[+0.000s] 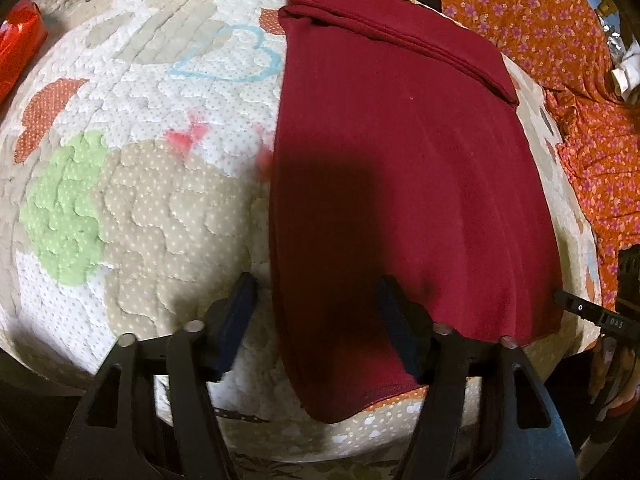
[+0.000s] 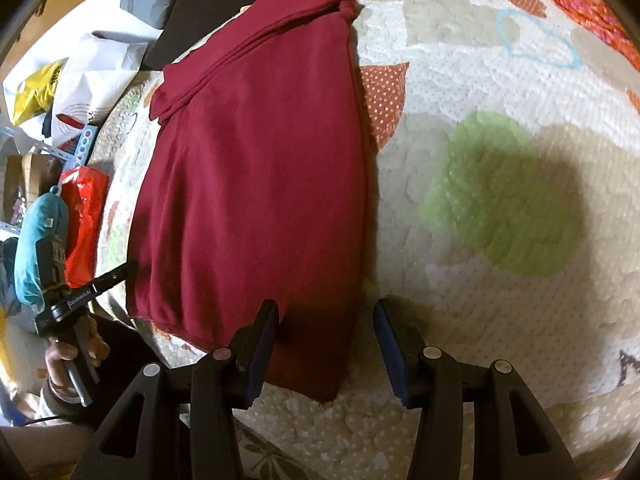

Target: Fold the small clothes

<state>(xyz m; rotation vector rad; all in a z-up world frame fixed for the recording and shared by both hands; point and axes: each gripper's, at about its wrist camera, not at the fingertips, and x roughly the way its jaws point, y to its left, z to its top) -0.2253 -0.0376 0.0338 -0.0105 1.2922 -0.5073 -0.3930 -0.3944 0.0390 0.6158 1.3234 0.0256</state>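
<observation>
Dark red garment lies flat and folded lengthwise on the patchwork quilt, its sleeve end bunched at the far edge. My left gripper hovers over the garment's near left edge, fingers spread wide, holding nothing. My right gripper sits over the near right corner, also wide open and holding nothing. An orange floral cloth lies beside the quilt.

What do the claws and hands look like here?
Both claws, left and right, have black plastic frames with triangular cutouts, silver pivot pins and dark blue pads. The right-wrist view shows a bare hand on a black handle with small white lettering.
</observation>
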